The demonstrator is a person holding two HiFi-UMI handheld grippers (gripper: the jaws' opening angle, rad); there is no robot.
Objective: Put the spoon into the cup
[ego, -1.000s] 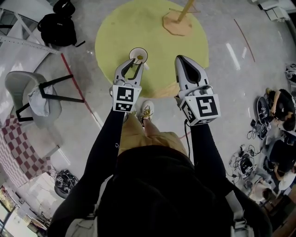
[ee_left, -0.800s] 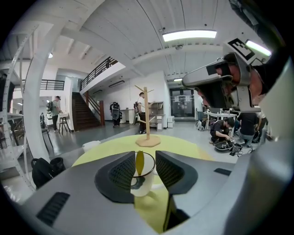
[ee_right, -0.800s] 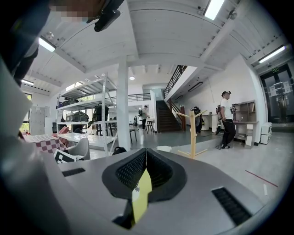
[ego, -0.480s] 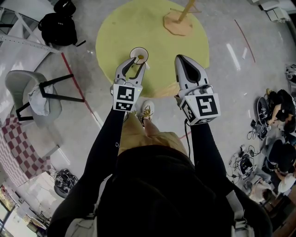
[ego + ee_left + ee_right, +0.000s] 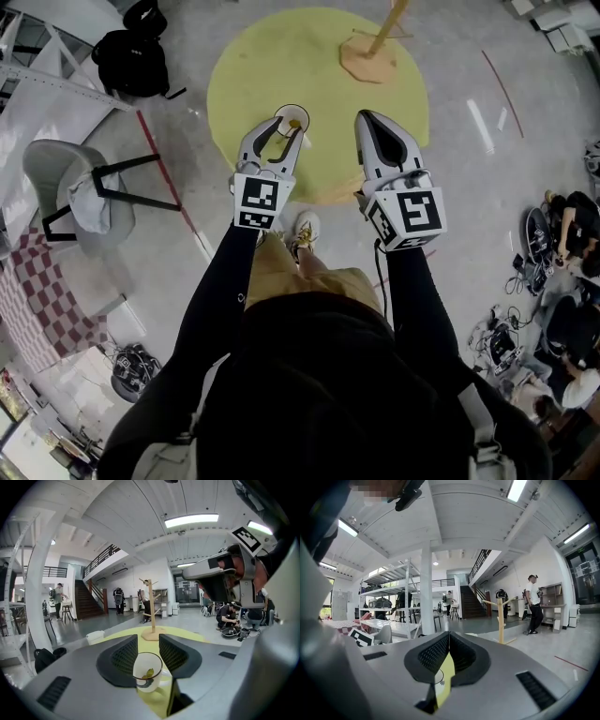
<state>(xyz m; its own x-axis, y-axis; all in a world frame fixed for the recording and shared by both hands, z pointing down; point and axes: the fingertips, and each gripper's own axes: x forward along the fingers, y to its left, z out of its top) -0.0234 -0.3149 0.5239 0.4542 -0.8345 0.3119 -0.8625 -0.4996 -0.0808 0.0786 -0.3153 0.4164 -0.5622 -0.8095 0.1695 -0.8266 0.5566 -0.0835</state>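
A white cup [image 5: 292, 119] stands near the front edge of the round yellow table [image 5: 375, 103]. Inside it lies a small yellowish spoon [image 5: 149, 672], its bowl visible under the rim. My left gripper [image 5: 277, 129] hovers just above the cup [image 5: 147, 672], open, its pads wide apart and touching nothing. In the left gripper view the cup shows in the gap between the left gripper's [image 5: 148, 644] jaws. To the right, my right gripper [image 5: 367, 117] is shut over the table with nothing between its pads; the right gripper [image 5: 448, 634] shows its jaws pressed together.
A wooden mug tree [image 5: 368, 54] stands at the table's far side. On the floor at left are a grey chair [image 5: 70, 187], a black backpack [image 5: 131, 61] and a white rack. People sit with gear at the right [image 5: 572, 225]. A person [image 5: 533, 604] stands beyond.
My left gripper's jaws have spread wide over the cup and it has lifted a little, with the spoon staying in the cup. The right gripper has kept still.
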